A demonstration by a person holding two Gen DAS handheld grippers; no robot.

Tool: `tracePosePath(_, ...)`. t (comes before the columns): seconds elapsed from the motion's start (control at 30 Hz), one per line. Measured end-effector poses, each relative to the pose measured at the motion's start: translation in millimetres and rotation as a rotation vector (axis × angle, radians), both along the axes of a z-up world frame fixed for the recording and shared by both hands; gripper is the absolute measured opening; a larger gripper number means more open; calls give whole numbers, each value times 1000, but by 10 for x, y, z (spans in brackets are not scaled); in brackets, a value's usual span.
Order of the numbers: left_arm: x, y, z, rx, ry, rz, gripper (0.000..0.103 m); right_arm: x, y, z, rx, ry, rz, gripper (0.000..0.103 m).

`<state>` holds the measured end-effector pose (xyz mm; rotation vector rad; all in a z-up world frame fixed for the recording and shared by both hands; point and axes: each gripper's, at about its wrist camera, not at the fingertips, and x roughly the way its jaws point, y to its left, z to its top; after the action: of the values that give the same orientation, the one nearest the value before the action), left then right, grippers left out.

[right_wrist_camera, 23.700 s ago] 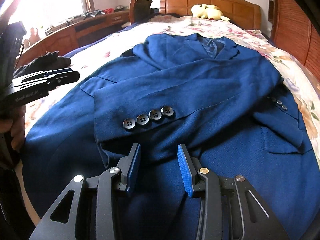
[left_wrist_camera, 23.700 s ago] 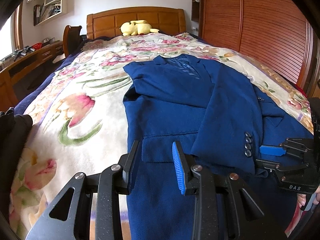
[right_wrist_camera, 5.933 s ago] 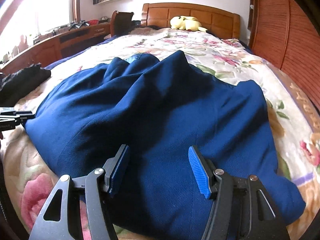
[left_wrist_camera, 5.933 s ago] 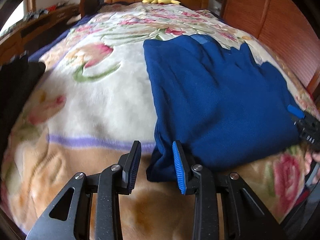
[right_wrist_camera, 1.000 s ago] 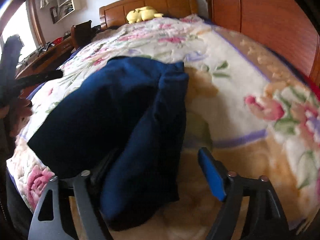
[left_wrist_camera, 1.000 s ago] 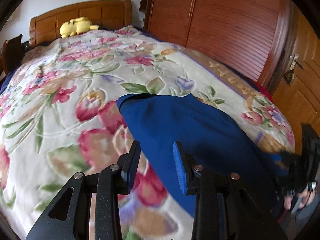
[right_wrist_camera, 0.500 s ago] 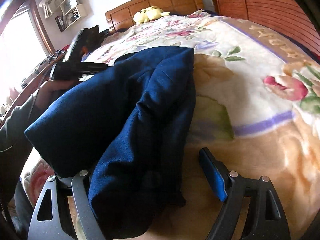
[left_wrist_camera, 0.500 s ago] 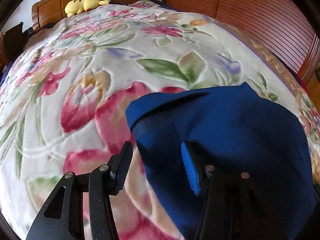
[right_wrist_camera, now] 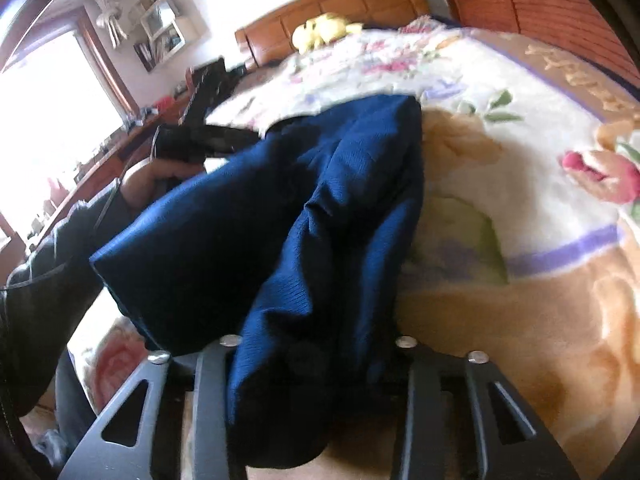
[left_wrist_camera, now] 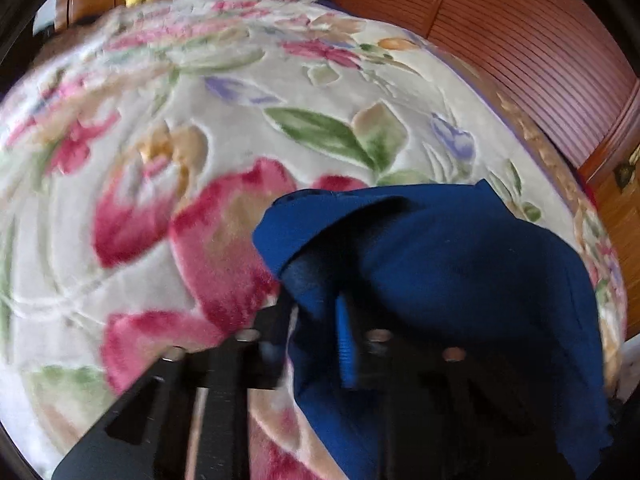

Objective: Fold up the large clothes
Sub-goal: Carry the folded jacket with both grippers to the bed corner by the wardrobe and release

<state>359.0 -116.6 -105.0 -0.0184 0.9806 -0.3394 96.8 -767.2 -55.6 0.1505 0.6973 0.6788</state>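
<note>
The folded dark blue jacket (left_wrist_camera: 460, 264) hangs as a thick bundle above the floral bed blanket (left_wrist_camera: 200, 120). My left gripper (left_wrist_camera: 316, 320) is shut on a fold at the jacket's left edge; cloth fills the gap between its fingers. In the right wrist view the jacket (right_wrist_camera: 304, 216) drapes over my right gripper (right_wrist_camera: 312, 360), which is shut on the thick folds; its fingertips are hidden under the cloth. The left gripper (right_wrist_camera: 224, 136) and the hand holding it show at the jacket's far side in the right wrist view.
A yellow plush toy (right_wrist_camera: 320, 32) lies by the wooden headboard (right_wrist_camera: 360, 0). Slatted wooden wardrobe doors (left_wrist_camera: 520, 48) stand along the bed's right side. A desk with clutter (right_wrist_camera: 120, 140) runs under the window at the left.
Both grippers have closed on the jacket. The bundle has risen off the blanket and now drapes over the right gripper's fingers.
</note>
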Motion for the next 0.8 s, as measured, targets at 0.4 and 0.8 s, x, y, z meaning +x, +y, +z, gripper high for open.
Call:
tracePosePath(0.4, -623, -478, 1184, 35, -290, -57, 8, -301, -577, 449, 55, -205, -74, 23)
tracePosePath(0.8, -795, -2728, 1774, -70, -369, -325, 8, -634, -2721, 1221, -181, -360, -409, 21)
